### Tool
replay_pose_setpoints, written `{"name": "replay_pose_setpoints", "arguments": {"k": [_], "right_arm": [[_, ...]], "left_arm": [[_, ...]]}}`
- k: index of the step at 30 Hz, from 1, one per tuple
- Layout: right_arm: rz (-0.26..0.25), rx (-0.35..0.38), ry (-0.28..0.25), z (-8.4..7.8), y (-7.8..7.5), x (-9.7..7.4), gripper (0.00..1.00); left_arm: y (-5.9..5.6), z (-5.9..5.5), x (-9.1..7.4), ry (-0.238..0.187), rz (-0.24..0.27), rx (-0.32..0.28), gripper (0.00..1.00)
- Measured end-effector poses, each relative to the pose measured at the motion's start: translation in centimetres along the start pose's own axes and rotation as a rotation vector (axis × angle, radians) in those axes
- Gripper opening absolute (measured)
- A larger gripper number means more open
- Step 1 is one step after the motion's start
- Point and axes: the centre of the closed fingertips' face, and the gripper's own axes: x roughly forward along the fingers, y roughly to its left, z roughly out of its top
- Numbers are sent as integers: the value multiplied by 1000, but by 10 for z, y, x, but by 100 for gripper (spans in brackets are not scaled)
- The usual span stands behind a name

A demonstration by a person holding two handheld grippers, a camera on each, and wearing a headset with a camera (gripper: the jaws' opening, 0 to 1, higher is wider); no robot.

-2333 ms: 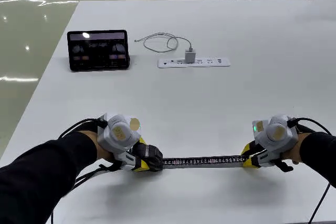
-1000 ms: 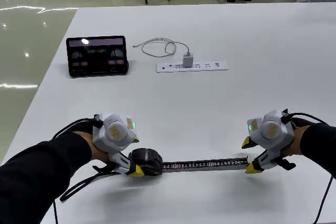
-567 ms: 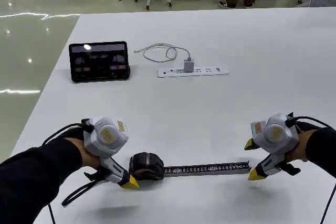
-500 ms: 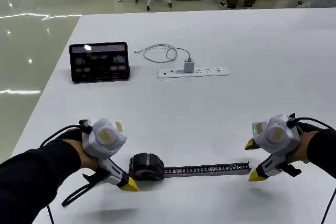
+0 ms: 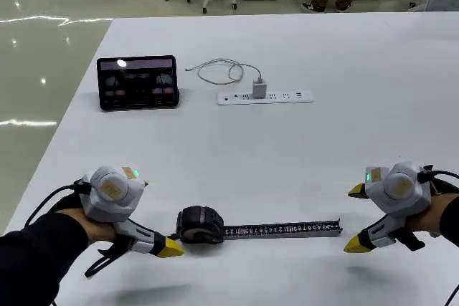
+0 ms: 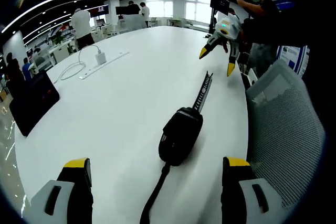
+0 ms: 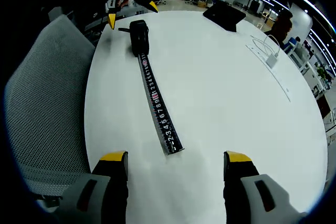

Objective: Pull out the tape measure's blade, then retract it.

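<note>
Left gripper (image 5: 161,247): jaws are standing wide apart and holding nothing. It is backing off to the left of the black round tape measure case (image 5: 201,223), which it was clamping about two seconds ago. In the left gripper view the case is lying free on the white desk (image 5: 301,155), ahead of the yellow jaw tips. Its black wrist cord (image 6: 155,192) is trailing back toward the camera.

Right gripper (image 5: 356,218): jaws are likewise spread wide and empty. It has let go of the blade's end and is now hovering just beyond it, not touching.

The numbered steel blade (image 5: 281,230) is lying flat on the desk, stretching from the case toward the right gripper. It is showing about the same length as when both grippers were holding it. It is not running back in, though nothing is gripping it.

Judgement: the pull-out half looks done, and the retract half is not yet begun. A blade staying out unheld suggests a lock or brake is engaged. The next move probably calls for steadying the case again and freeing that lock. Risks are the blade whipping in and the light case skidding.

Further out, a black tablet (image 5: 137,82) and a white power strip (image 5: 265,96) are sitting well apart from the work, in the same places as before.
</note>
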Motion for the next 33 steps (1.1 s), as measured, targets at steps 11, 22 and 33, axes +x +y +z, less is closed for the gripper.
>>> {"name": "replay_pose_setpoints", "arguments": {"k": [11, 22, 33], "right_arm": [[-114, 151, -125, -13, 8, -14, 86], [-116, 271, -193, -33, 30, -26, 91], [-201, 368, -270, -55, 34, -52, 100]], "left_arm": [[-7, -19, -16, -77, 87, -131, 100], [-15, -32, -29, -160, 135, -236, 100], [-25, -39, -48, -190, 184, -243, 100]]}}
